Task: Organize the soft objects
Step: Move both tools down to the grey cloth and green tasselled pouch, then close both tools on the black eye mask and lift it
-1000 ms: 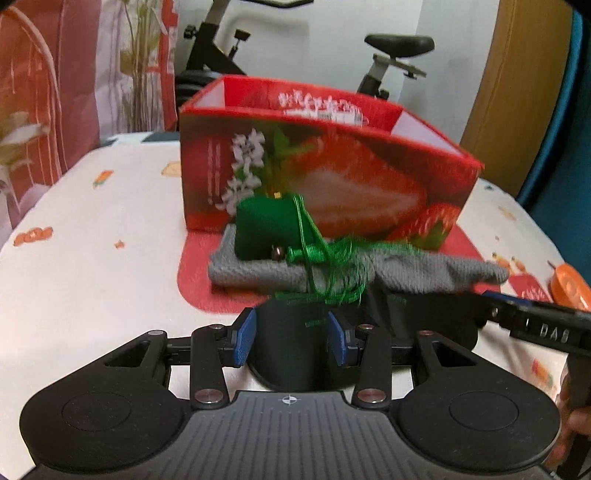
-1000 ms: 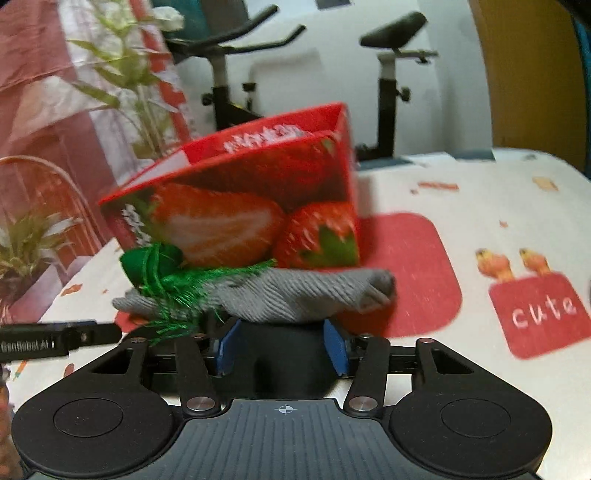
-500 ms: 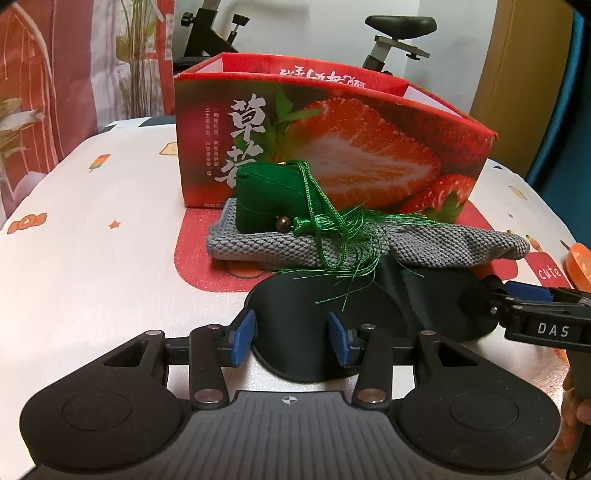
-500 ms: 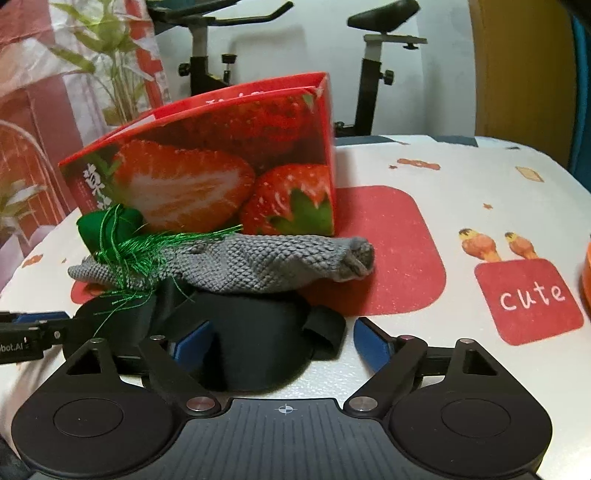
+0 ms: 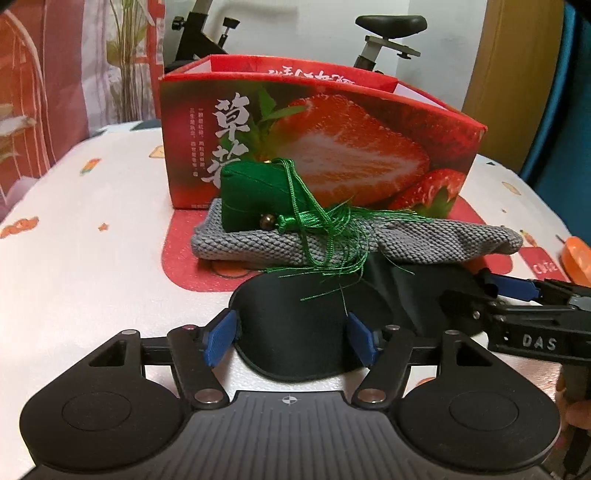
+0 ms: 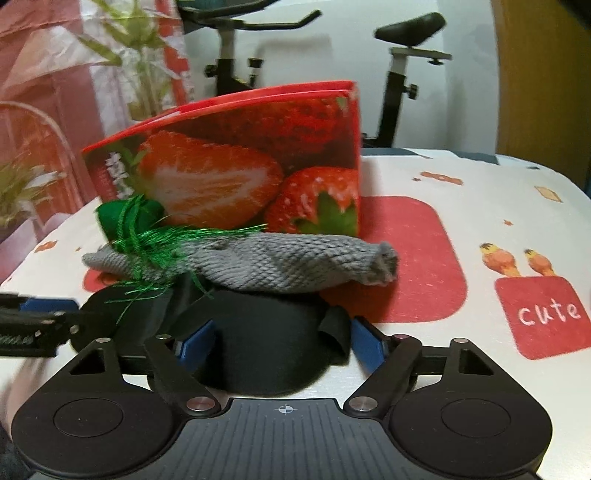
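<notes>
While the grey knitted cloth (image 5: 354,240) hides the black padded eye mask's (image 5: 295,332) far edge, your left gripper (image 5: 291,332) and right gripper (image 6: 282,339) straddle it, fingers spread, released.

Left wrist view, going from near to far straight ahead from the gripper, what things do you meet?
Left gripper → black eye mask → grey knitted cloth → green tasselled pouch → strawberry box → exercise bike.

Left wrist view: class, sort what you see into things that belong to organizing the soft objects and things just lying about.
Belong to the job:
black eye mask
grey knitted cloth
green tasselled pouch
strawberry box

Just lying about:
exercise bike
orange object at the right edge
tablecloth
</notes>
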{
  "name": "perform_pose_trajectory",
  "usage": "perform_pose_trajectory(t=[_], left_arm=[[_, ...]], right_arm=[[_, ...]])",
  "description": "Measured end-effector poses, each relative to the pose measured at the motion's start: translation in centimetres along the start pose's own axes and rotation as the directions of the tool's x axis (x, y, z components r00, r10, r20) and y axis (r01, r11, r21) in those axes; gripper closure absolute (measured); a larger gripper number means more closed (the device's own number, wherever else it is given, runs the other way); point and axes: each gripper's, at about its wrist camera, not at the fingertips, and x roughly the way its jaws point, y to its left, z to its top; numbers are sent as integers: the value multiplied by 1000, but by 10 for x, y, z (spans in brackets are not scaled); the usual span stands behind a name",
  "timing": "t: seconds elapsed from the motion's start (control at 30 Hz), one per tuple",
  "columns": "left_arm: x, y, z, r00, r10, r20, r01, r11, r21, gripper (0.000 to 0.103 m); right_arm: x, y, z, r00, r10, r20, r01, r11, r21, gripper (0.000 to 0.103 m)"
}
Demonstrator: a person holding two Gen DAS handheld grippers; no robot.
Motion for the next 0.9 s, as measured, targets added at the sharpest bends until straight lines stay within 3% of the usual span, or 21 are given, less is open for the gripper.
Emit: perform_pose_trajectory(t=[0.43,0.53,0.9], left_arm=[[-2,13,3,998,67,14,-66,996,-57,35],[0,17,4,999,51,4,-50,996,-80,34],[1,12,0,999,28,-22,-29,997,-72,29]], right_arm=[[-2,3,0,1000,14,-4,-14,999,-36,49],[-2,5,0,999,37,-10,-38,999,-40,55],[-4,11,0,997,77,-28,-78,996,-50,60]])
